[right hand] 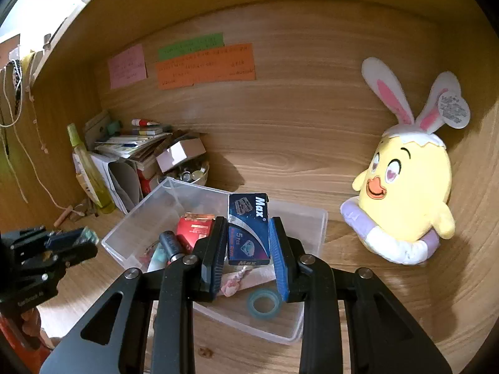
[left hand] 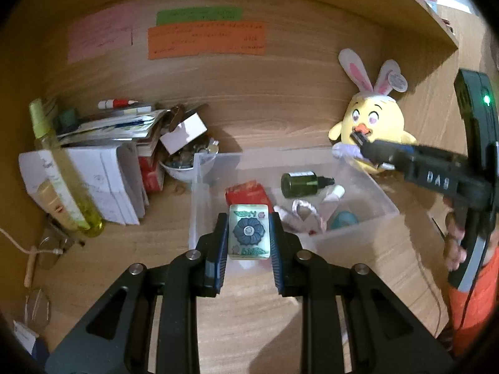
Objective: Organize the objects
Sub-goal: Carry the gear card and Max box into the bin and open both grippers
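Observation:
My left gripper (left hand: 248,233) is shut on a pale mahjong tile (left hand: 248,232) with a blue flower, held above the near left edge of a clear plastic bin (left hand: 368,184). My right gripper (right hand: 248,243) is shut on a dark blue Max blade box (right hand: 248,229), held above the same bin (right hand: 315,218). The bin holds a red box (left hand: 246,191), a dark green bottle (left hand: 301,184), a teal tape roll (right hand: 263,304) and a pink-and-white braided item (right hand: 237,279). The right gripper shows in the left wrist view (left hand: 358,138), the left gripper in the right wrist view (right hand: 84,238).
A yellow chick plush with bunny ears (right hand: 405,187) sits right of the bin. At the left stand a stack of papers and boxes (left hand: 103,168), a bowl of small items (left hand: 187,159), a yellow-green bottle (left hand: 59,168). Eyeglasses (left hand: 50,249) lie on the wooden desk.

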